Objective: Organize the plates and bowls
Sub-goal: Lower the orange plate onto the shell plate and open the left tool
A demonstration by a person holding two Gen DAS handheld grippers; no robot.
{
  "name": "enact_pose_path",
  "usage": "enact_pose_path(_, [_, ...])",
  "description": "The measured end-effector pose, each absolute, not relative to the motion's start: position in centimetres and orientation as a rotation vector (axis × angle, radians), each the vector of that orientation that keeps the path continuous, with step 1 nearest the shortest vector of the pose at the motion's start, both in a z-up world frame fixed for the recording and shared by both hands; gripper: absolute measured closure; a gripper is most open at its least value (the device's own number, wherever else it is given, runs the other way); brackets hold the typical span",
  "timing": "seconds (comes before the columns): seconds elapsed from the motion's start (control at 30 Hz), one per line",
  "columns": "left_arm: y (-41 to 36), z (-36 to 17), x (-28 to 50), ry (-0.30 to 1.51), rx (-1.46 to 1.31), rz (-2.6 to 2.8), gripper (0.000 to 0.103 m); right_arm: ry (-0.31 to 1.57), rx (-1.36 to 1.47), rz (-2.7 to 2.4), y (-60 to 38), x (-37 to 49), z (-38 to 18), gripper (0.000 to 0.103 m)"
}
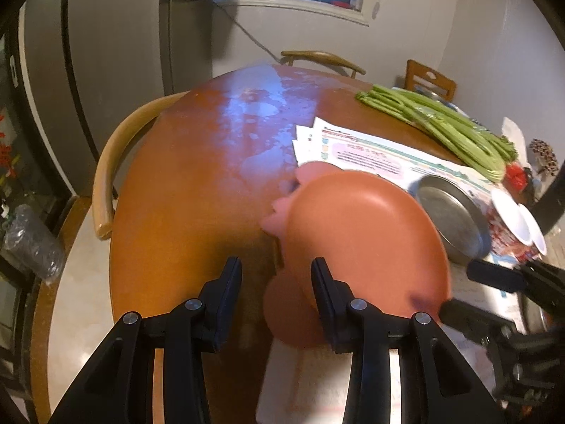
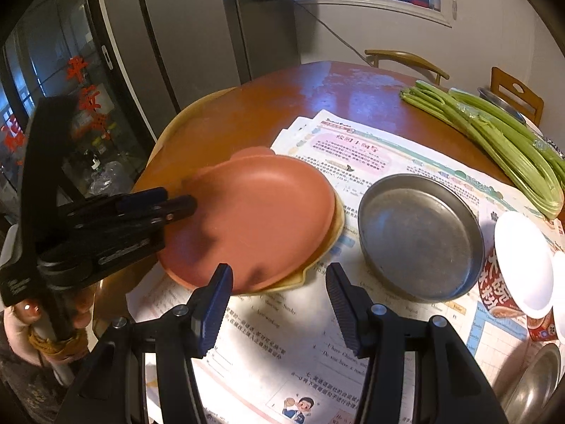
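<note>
A terracotta-pink plate (image 2: 254,219) rests on a yellow plate (image 2: 333,242) at the left side of the round wooden table (image 2: 247,113); a pink lobe (image 2: 254,151) sticks out behind it. My left gripper (image 2: 180,201) reaches in from the left, its tips at the pink plate's left rim. In the left wrist view the left gripper (image 1: 277,274) stands open over the table, and the blurred pink plate (image 1: 360,233) lies just right of it. My right gripper (image 2: 279,281) is open over the paper, at the plates' near rim. A steel dish (image 2: 420,236) sits to the right.
Printed sheets (image 2: 353,335) cover the near table. Two white-bottomed paper bowls (image 2: 522,265) lie on their sides at the right, and a steel bowl (image 2: 533,381) is at the lower right. Celery (image 2: 494,137) lies at the back right. Chairs and a fridge surround the table.
</note>
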State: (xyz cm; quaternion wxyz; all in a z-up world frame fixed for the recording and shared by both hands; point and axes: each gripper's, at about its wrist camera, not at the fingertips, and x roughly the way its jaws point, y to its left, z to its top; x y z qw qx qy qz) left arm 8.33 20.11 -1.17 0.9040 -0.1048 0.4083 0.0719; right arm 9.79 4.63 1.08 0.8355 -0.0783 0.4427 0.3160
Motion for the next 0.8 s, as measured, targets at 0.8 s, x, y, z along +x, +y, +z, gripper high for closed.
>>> enact_pose_path(0.8, [17.7, -0.8, 4.8, 0.815, -0.241, 0.087, 0.061, 0.96, -0.194, 0.697, 5.5, 9.1, 0.0, 0.047])
